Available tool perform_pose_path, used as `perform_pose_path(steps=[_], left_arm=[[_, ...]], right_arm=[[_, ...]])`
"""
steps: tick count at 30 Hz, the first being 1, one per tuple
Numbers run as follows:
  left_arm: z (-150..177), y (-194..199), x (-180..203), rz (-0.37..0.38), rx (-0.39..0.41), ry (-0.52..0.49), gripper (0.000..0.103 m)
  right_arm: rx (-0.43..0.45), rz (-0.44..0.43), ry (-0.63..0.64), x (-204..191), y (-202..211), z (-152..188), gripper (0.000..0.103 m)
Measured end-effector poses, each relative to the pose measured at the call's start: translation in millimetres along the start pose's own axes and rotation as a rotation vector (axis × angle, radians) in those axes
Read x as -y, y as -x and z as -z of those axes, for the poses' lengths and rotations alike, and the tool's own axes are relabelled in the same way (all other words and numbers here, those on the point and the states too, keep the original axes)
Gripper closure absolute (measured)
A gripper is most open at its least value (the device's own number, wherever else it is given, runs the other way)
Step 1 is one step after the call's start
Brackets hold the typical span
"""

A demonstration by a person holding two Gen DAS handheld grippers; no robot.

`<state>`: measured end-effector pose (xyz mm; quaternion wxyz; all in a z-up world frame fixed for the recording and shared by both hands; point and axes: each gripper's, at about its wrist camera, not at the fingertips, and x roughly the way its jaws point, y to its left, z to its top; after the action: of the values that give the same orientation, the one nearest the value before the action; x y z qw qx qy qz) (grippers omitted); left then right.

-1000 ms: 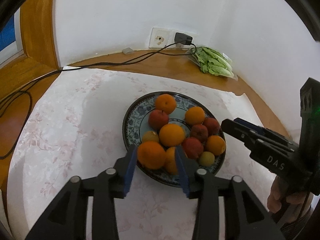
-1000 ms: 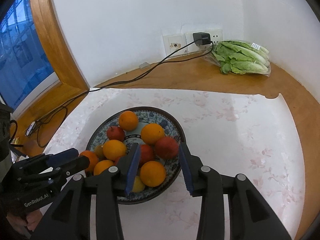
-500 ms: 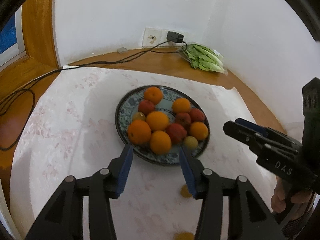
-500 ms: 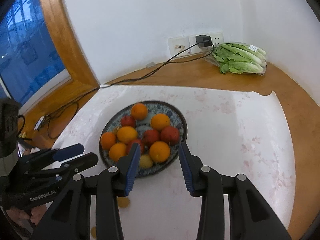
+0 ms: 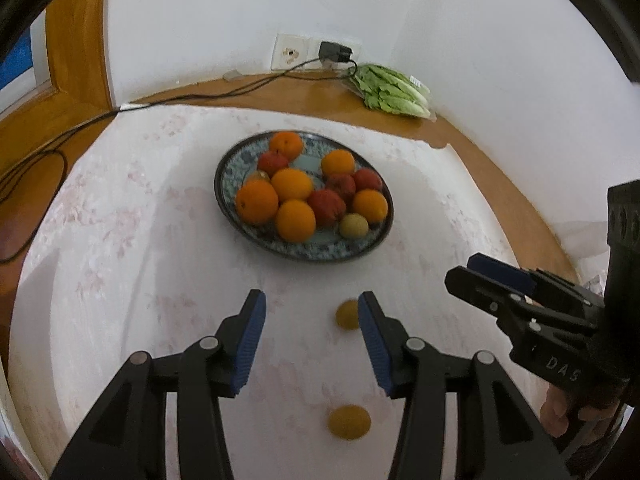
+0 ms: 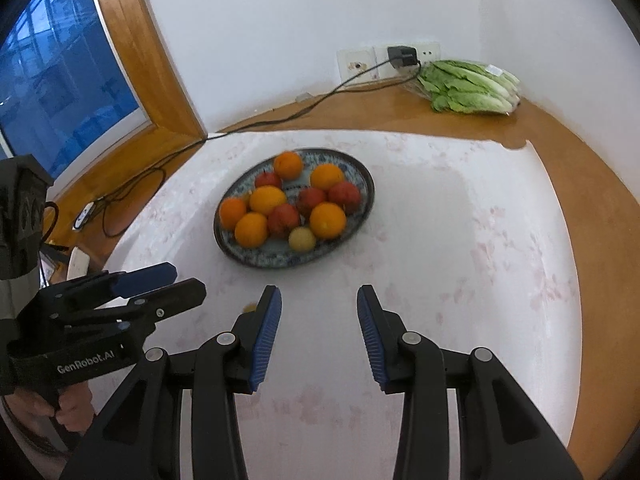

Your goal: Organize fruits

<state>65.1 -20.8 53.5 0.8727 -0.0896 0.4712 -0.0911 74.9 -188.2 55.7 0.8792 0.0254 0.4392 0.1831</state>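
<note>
Both the left gripper (image 5: pixel 310 322) and right gripper (image 6: pixel 318 312) hang part-open and empty; two loose fruits (lower centre) (image 5: pixel 347 315) await the plate (image 5: pixel 230 184).

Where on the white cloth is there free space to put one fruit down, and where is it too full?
Free: the cloth right of the plate, up to the bare wood edge, and the strip left of the plate in the left wrist view. Crowded: the plate itself, packed with oranges and red fruit, and the near cloth, where two small yellow fruits lie by the left gripper.
</note>
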Motion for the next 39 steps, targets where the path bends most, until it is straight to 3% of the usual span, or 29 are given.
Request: perform_pose_path(steps=[15,27,35,39], left_arm=[[44,0,14,0.04,-0.082,-0.026,0.053],[64,-6,29,0.015,-0.119,-0.089,0.053],[69,-11,32,-0.006,-0.104,-0.114,0.074],[68,-12,30,0.01,-0.098,-0.107,0.074]], right_arm=[[-0.02,0.011,-0.056,14,4,34,0.062],[-0.025,-0.001,-0.071,17,2,44,0.062],[-0.037,-0.005,-0.076,17,-2,47,0.062],[-0.041,-0.007,-0.074,15,-4,47,0.062]])
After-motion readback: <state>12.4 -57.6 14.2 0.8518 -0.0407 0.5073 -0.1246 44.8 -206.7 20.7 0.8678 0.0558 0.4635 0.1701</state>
